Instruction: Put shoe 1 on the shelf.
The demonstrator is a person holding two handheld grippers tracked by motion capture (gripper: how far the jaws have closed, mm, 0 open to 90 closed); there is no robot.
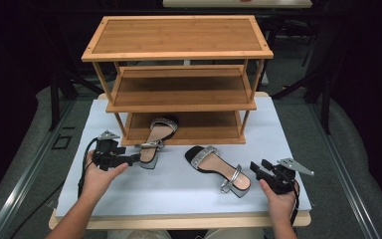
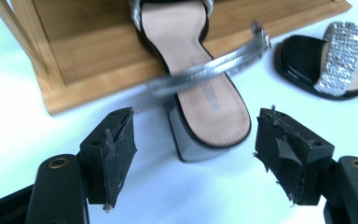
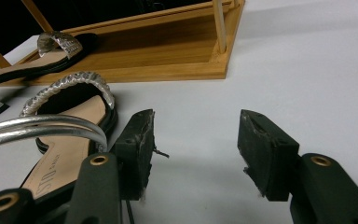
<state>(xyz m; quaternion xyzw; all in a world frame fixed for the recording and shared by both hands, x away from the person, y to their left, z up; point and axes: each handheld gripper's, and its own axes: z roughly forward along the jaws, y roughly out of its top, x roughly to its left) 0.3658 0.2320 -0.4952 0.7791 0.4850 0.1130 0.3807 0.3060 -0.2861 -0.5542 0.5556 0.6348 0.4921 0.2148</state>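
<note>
Shelving the sandals: one sandal [image 1: 155, 142] lies toe-in on the rack's [image 1: 189, 134] bottom shelf, heel overhanging, just beyond the wide, empty left gripper [image 1: 132, 159]. The second sandal [image 1: 219, 170] lies before the rack, beside the right gripper [image 1: 257, 169], also gaping empty; that gripper likely grasps it next.

Black sandals [image 1: 218, 170], silver glitter straps, tan insoles; bamboo-brown rack [image 1: 179, 79]; white tabletop [image 1: 179, 189].

1. The high view looks forward and down over the table [image 1: 179, 191], taking in the whole rack [image 1: 179, 79].
2. The left gripper view sits low and close to one sandal [image 2: 205, 88] (heel nearest), facing the rack's bottom shelf [image 2: 98, 60].
3. The right gripper view skims the table, sharing that shelf and both sandals.
</note>
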